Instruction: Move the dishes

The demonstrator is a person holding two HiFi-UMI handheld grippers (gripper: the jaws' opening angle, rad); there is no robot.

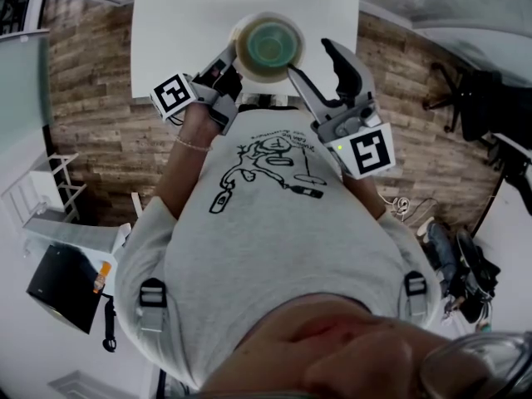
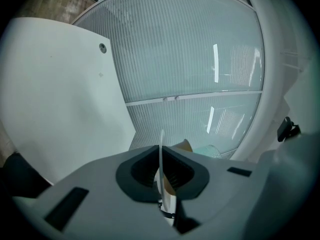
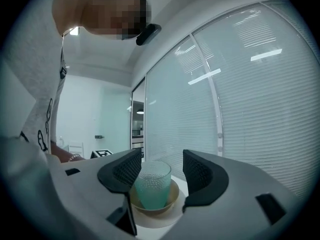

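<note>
A stack of dishes is held up in front of my chest: a white plate [image 1: 246,70] carrying a tan bowl [image 1: 251,66] with a green ribbed glass [image 1: 268,46] inside. My left gripper [image 1: 231,71] is shut on the plate's near-left rim. In the left gripper view the plate [image 2: 161,149] shows edge-on between the jaws of the left gripper [image 2: 161,168], with the bowl [image 2: 185,146] behind. My right gripper [image 1: 320,71] is open just right of the stack. The right gripper [image 3: 160,171] frames the glass [image 3: 151,185], bowl [image 3: 171,198] and plate [image 3: 162,220] beyond its fingers.
A white table [image 1: 183,23] lies ahead of the stack over a wood-plank floor [image 1: 83,106]. An office chair [image 1: 465,98] stands at the right. Frosted, slatted glass walls [image 2: 190,49] rise behind the table [image 2: 55,99]. A black box [image 1: 62,285] sits low at the left.
</note>
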